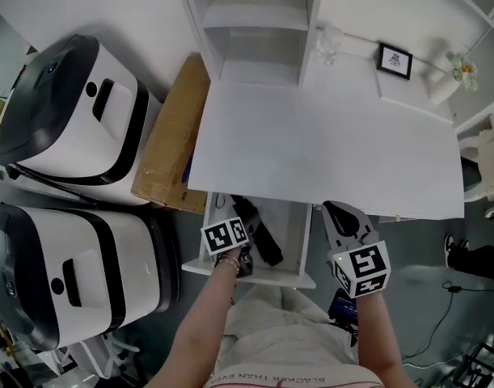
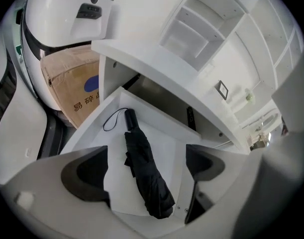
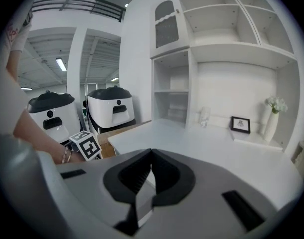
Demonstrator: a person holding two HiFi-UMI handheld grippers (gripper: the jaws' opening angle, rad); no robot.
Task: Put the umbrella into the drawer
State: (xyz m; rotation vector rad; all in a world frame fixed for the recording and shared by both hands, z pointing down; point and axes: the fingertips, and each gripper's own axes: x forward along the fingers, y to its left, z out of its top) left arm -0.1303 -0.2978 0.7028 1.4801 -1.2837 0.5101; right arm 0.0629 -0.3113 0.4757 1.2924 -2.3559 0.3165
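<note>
1. Left gripper (image 2: pixel 147 169), nearest of the two to the task's thing, hangs above the open drawer (image 1: pixel 255 278), pointing steeply down. Its jaws stand wide apart and press on nothing.
2. Folded black umbrella (image 1: pixel 257 231) lies flat on the drawer floor, directly below the gap between those jaws and not touching them.
3. Its long axis runs front to back in the drawer, slightly slanted. The handle and wrist strap (image 2: pixel 112 119) point toward the back, under the white desk (image 1: pixel 327 152); the bunched canopy end sits just beside the drawer's front wall.
4. Right gripper (image 3: pixel 151 156) is off to the right, at the desk's front edge, well apart from the umbrella. Its jaws are together with nothing between them.
5. Judgement: the umbrella looks delivered, and pushing the drawer shut likely suits the left gripper, which is nearer.
</note>
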